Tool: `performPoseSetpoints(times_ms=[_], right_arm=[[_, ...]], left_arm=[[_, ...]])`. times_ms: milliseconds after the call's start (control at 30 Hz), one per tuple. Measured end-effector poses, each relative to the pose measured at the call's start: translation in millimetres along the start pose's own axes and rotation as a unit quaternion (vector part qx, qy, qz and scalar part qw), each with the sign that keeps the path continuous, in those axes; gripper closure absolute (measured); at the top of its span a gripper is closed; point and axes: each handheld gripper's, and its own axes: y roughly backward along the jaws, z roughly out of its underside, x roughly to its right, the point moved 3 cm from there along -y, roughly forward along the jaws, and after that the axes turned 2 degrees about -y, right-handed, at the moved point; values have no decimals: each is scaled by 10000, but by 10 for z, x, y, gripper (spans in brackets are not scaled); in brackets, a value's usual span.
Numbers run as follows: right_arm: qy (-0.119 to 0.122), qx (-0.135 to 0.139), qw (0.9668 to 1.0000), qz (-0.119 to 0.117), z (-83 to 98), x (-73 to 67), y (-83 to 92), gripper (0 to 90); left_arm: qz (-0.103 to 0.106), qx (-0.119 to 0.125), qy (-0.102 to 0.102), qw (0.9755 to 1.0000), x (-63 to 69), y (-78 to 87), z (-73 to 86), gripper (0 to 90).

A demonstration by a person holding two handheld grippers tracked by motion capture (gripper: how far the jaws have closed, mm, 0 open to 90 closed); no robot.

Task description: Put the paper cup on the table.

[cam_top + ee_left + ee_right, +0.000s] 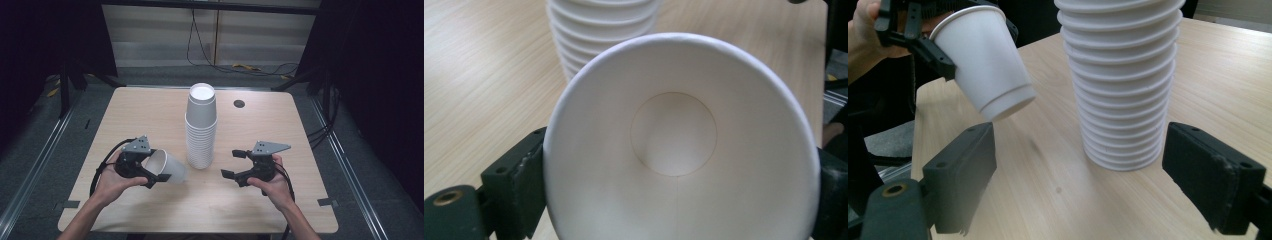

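— Gripping anything, the left tongs (pixel 150 172)?
— Yes, clamped on a white paper cup (pixel 167 167) held tilted, left of the tall stack of white paper cups (pixel 201 127). Right tongs (pixel 234 164) gape empty, right of it.

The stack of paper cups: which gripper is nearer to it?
Right. The right gripper, open and empty, points at the stack of paper cups; the left gripper, slightly farther off, holds a single paper cup.

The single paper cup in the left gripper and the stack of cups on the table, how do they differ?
The single cup is held tilted off the table by the left gripper; the stack stands on the table, mouths down. The cup's inside shows; the stack shows outsides only. Both are white paper.
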Motion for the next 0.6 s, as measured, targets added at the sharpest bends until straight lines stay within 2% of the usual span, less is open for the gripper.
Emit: performPoseSetpoints(times_ms=[67,133,233,300,433,533,600], right_arm=[[-12,30,10000,86,32,7,34,139],[-105,170,9997,127,61,21,45,139],[-108,196,9996,190,73,2,31,138],[-136,255,9994,199,66,-6,27,138],[-151,243,9993,235,86,-5,25,138],[-148,195,9994,243,112,3,24,139],[-146,188,9995,207,118,4,29,139]], left_arm=[[-112,-18,111,9999,-46,26,2,83],[-216,-71,75,9997,-68,41,6,82],[-348,-138,157,9992,-105,63,18,82],[-421,-177,273,9986,-138,62,43,82],[-649,-335,403,9965,-217,35,89,80],[-735,-380,498,9953,-268,53,83,78],[-802,-380,442,9951,-298,70,66,79]])
